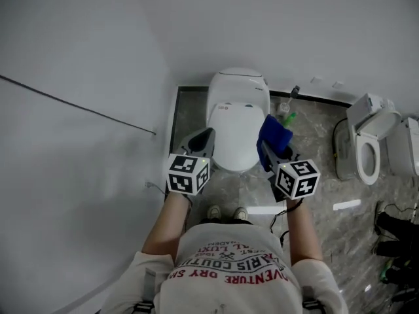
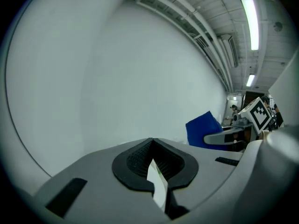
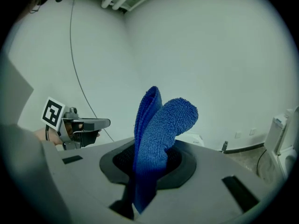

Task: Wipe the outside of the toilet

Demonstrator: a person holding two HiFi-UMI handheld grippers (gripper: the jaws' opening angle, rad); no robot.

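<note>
Blue terry cloth (image 3: 158,134) is standing up out of the right gripper (image 3: 150,168), whose jaws are clamping tight on its lower part. Two folds are flopping free above the pinch, which is leaving a soft pad exposed for wiping. In the head view that gripper (image 1: 270,150) is hovering just beside the right edge of the toilet (image 1: 236,126). The cloth (image 1: 275,133) is overlapping the side of the closed lid, but I cannot tell whether it is touching yet.

The toilet itself is sitting against the back wall, directly in front of the person's feet, with its lid down. A closed lid is giving the cloth one smooth outer surface to work over.

The left gripper (image 2: 154,167) is carrying nothing I can name. Its jaws are sitting together, with only a thin pale sliver showing in the seam that I cannot identify. It is hanging at the toilet's left side (image 1: 200,141), probably being kept out of the way while the right one is doing the wiping.

A second toilet (image 1: 366,146) is standing well apart to the right, and a bottle (image 1: 287,110) is sitting on the floor just beside the first toilet's right side. The wiping looks barely begun, judging by the raised cloth.
</note>
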